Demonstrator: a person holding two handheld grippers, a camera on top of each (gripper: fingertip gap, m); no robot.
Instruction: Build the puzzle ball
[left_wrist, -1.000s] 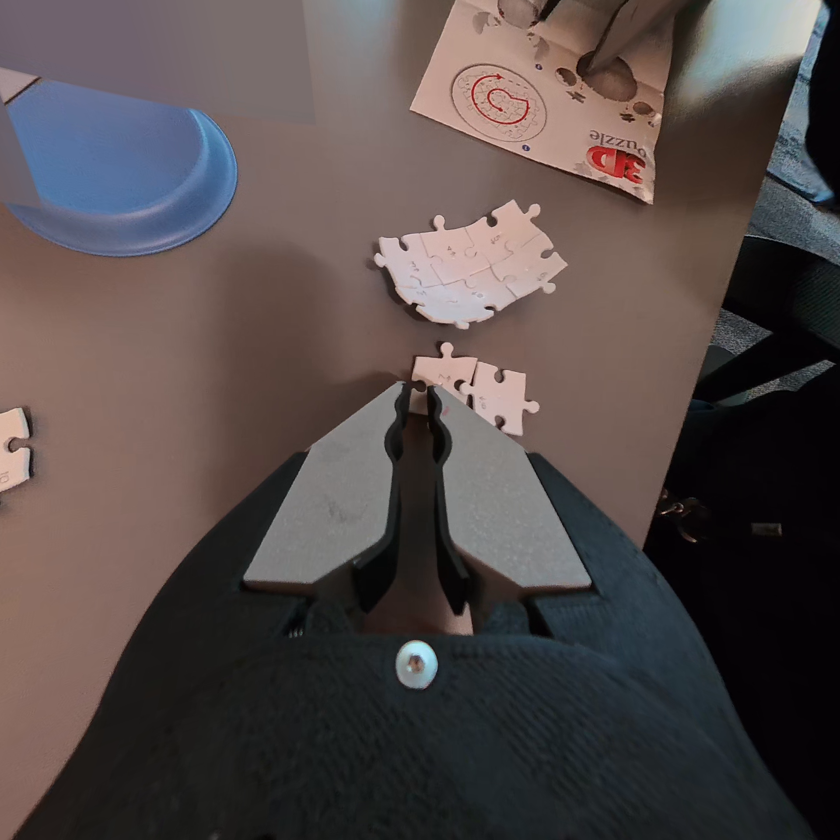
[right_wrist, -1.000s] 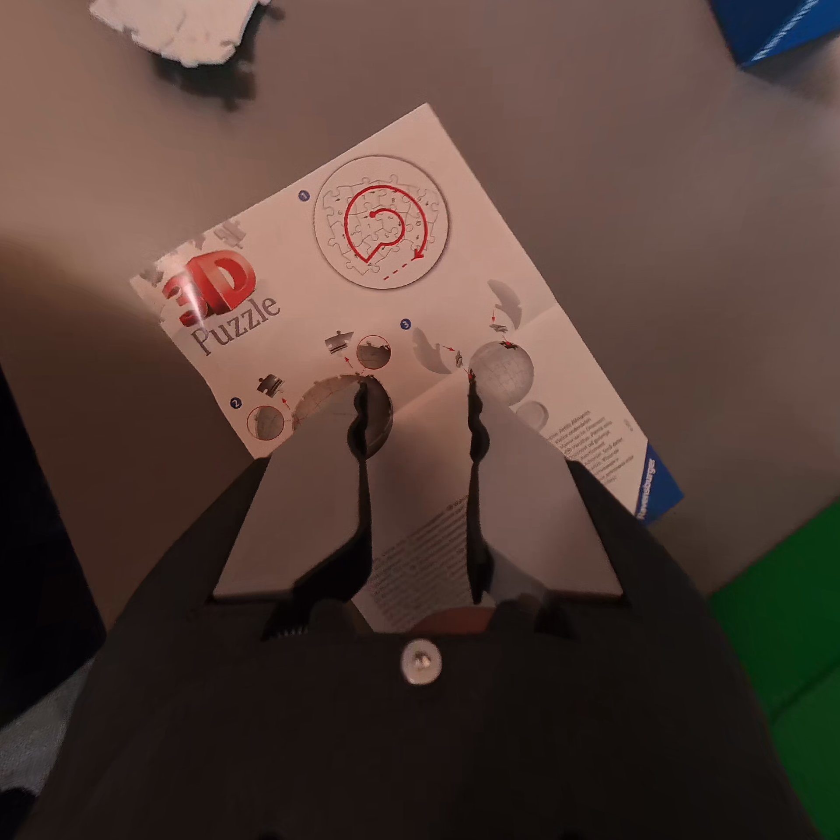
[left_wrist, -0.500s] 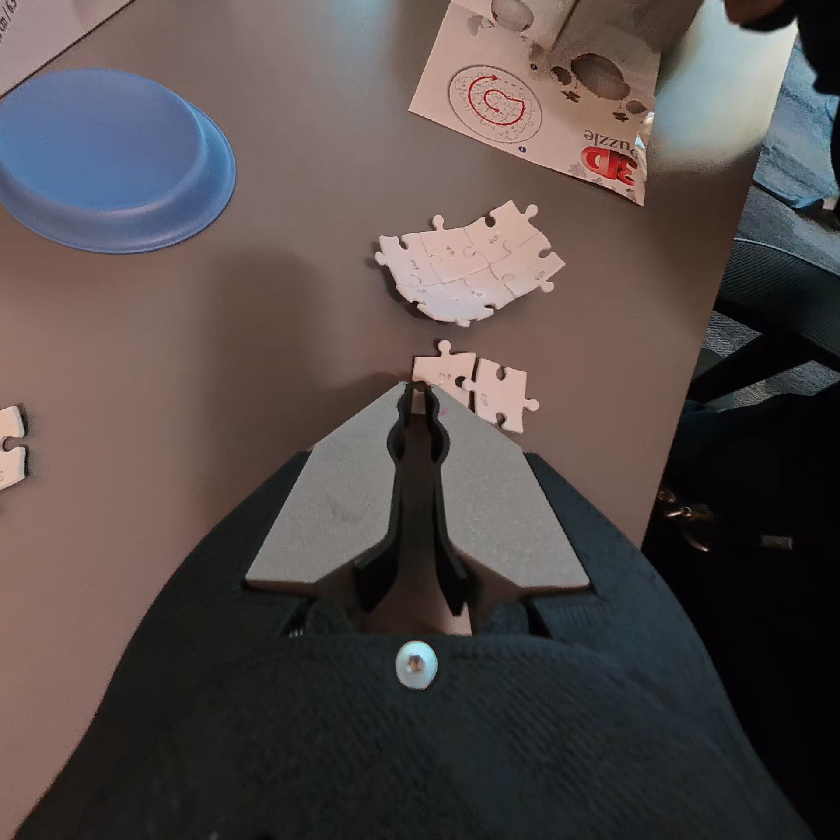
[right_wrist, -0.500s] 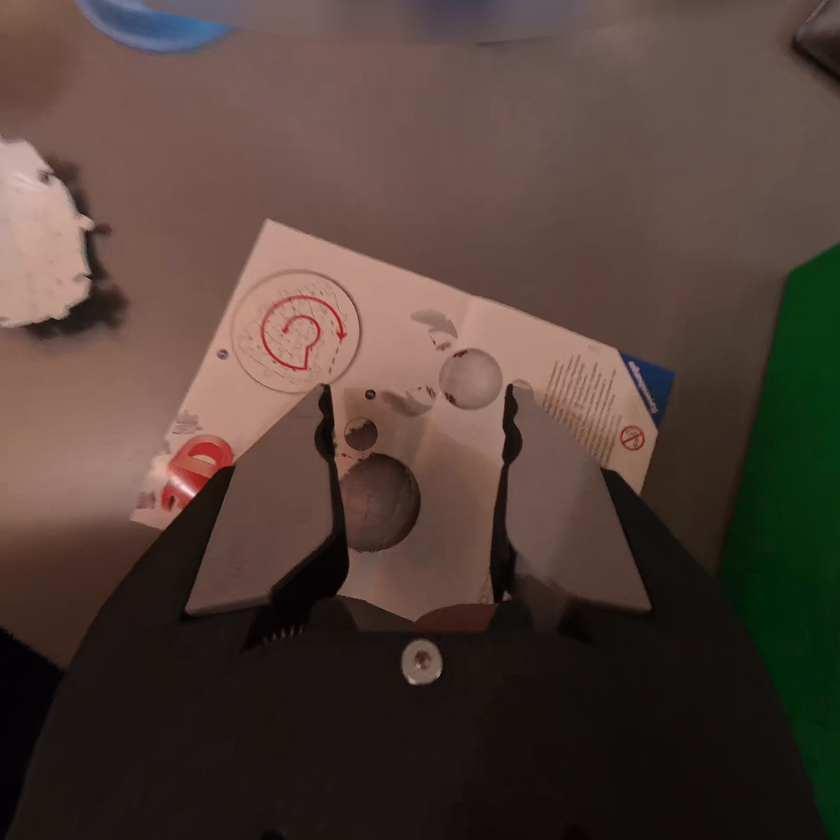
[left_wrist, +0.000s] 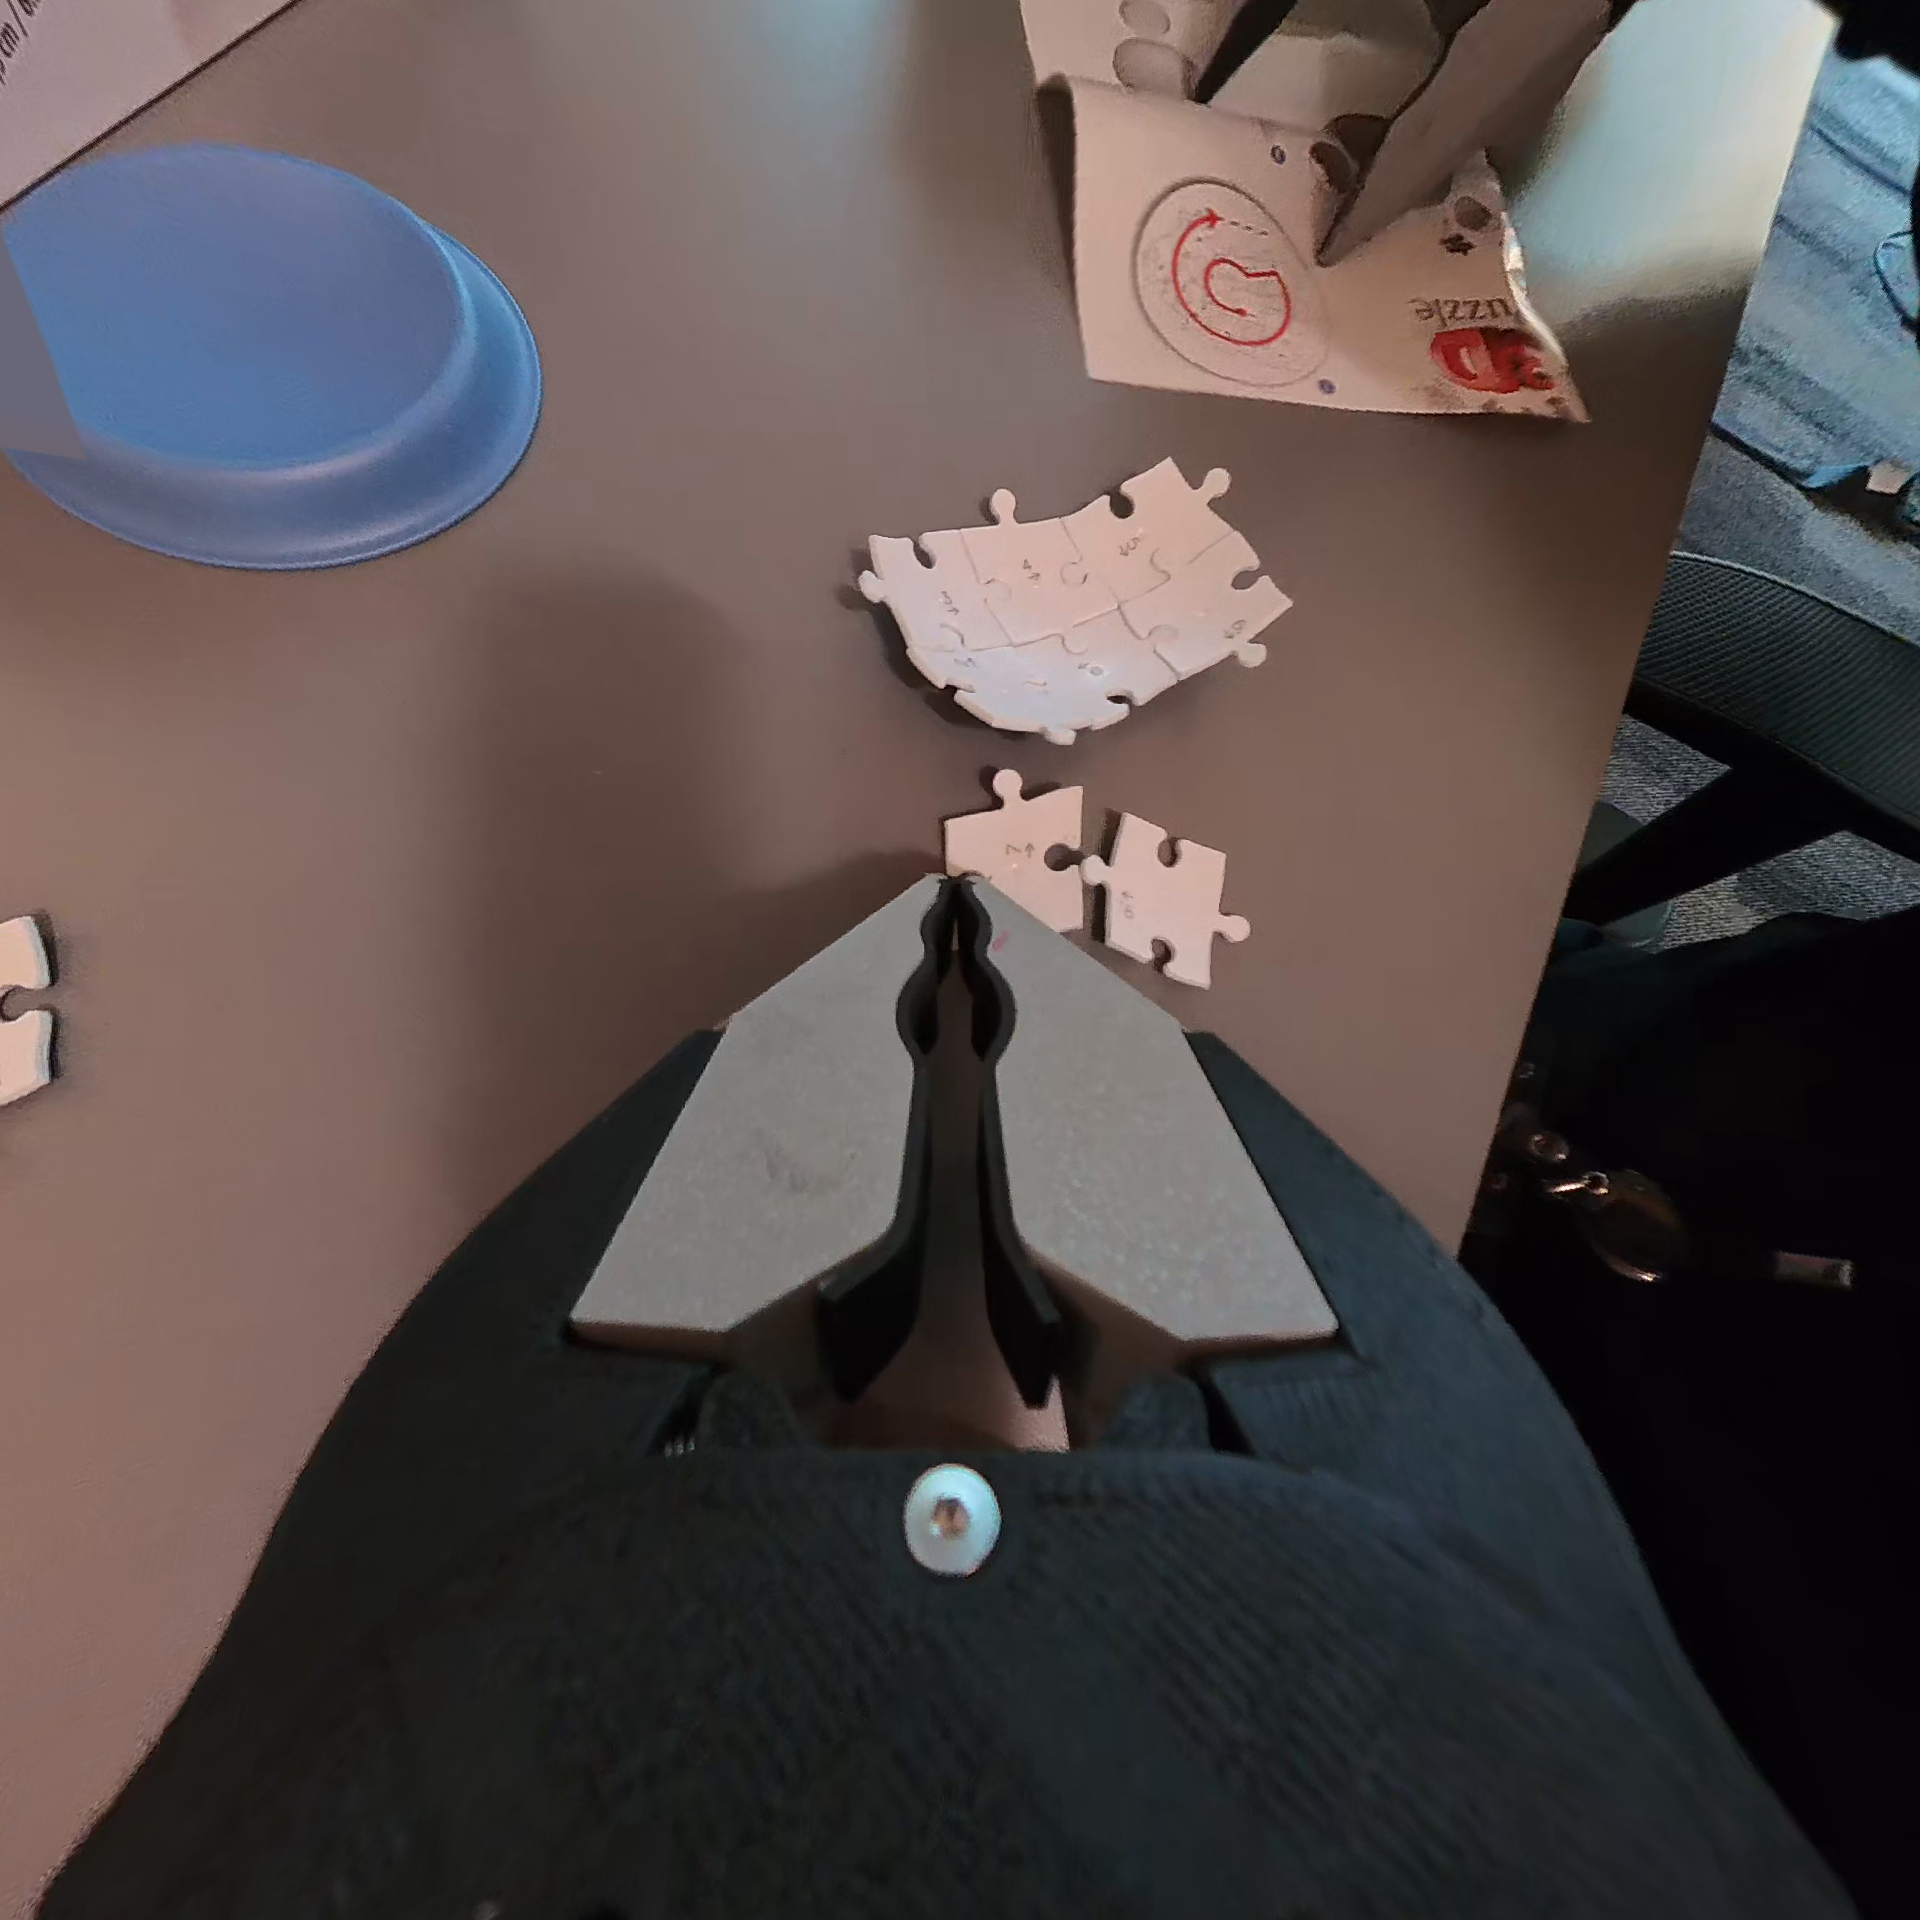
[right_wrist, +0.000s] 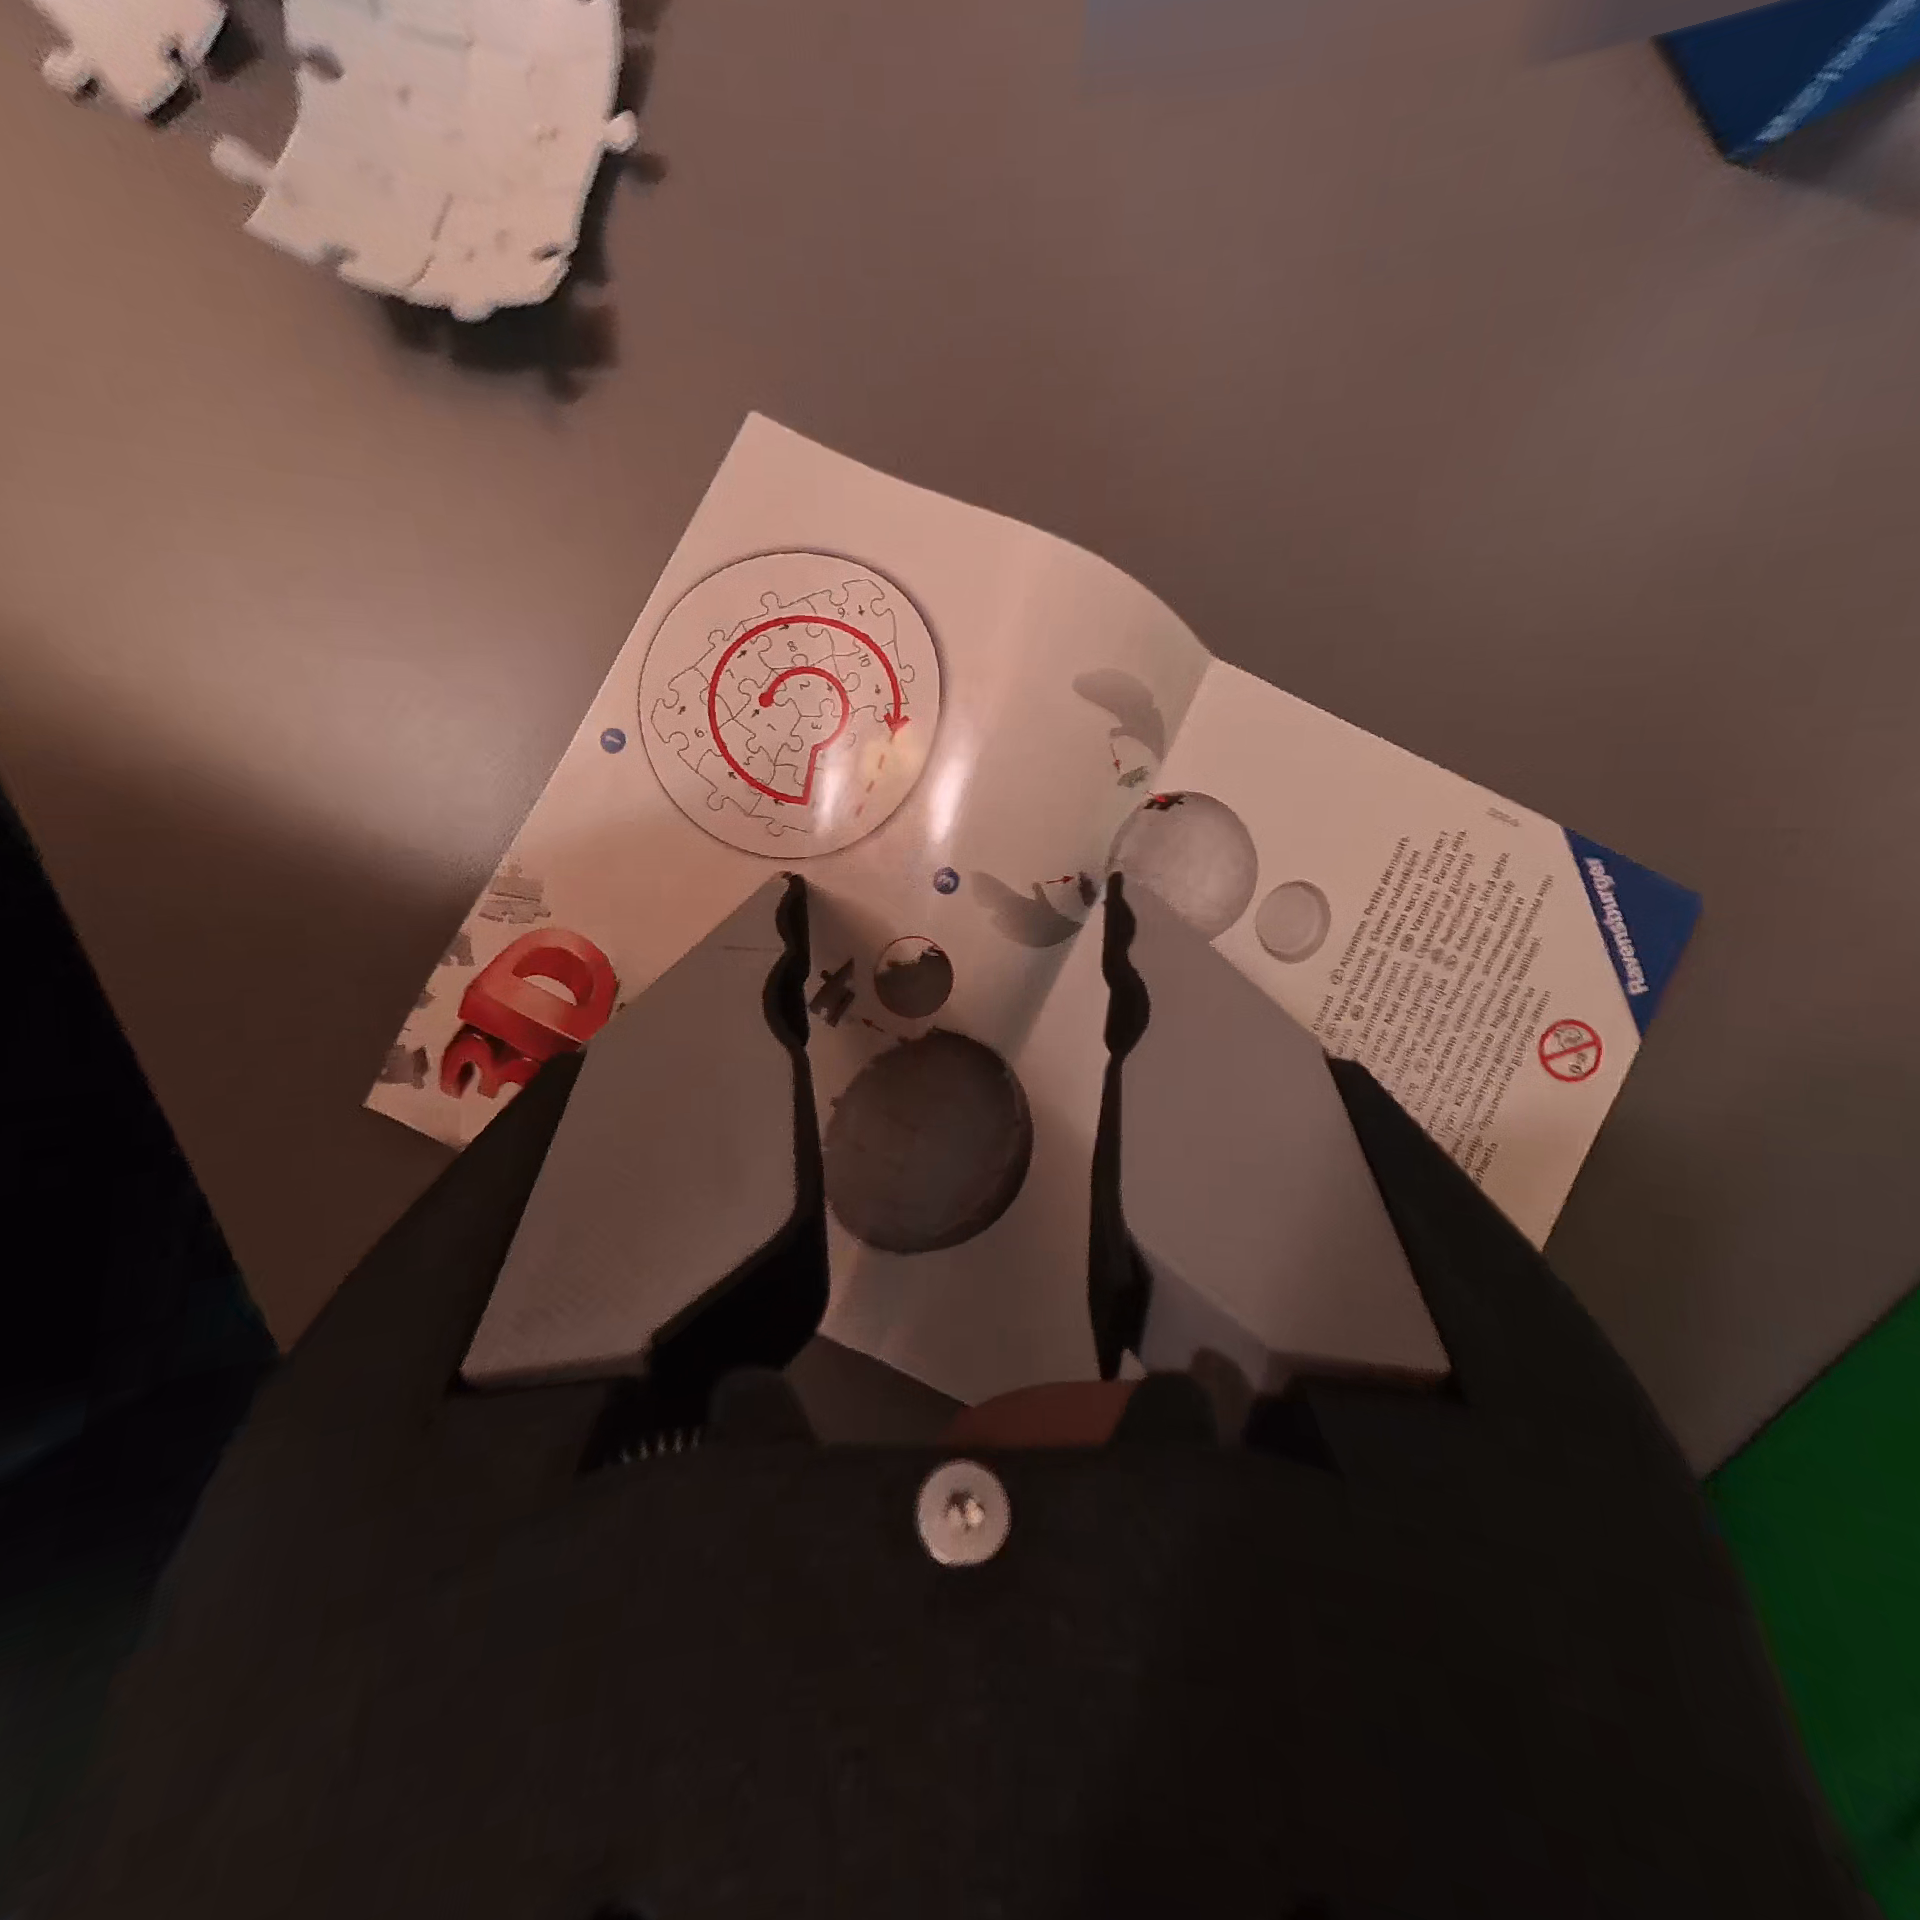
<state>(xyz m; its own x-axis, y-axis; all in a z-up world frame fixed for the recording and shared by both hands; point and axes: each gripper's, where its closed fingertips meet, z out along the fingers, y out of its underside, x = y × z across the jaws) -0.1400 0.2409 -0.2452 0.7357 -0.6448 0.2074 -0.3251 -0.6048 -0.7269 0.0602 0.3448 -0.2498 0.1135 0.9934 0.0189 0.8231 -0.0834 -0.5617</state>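
Two loose pieces (left_wrist: 1091, 883) lie near the table edge (left_wrist: 1621, 790), jaws closed beside them.

Dim warm light, soft shadows, glare on leaflet (right_wrist: 966, 790), blurred edges

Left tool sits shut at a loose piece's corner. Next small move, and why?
Probably raise the left tool slightly to test the grip: its jaws meet at the corner of the loose piece, but whether they pinch it is unclear. If it rises, the curved assembled section lies just beyond, apart from it, ready for joining.
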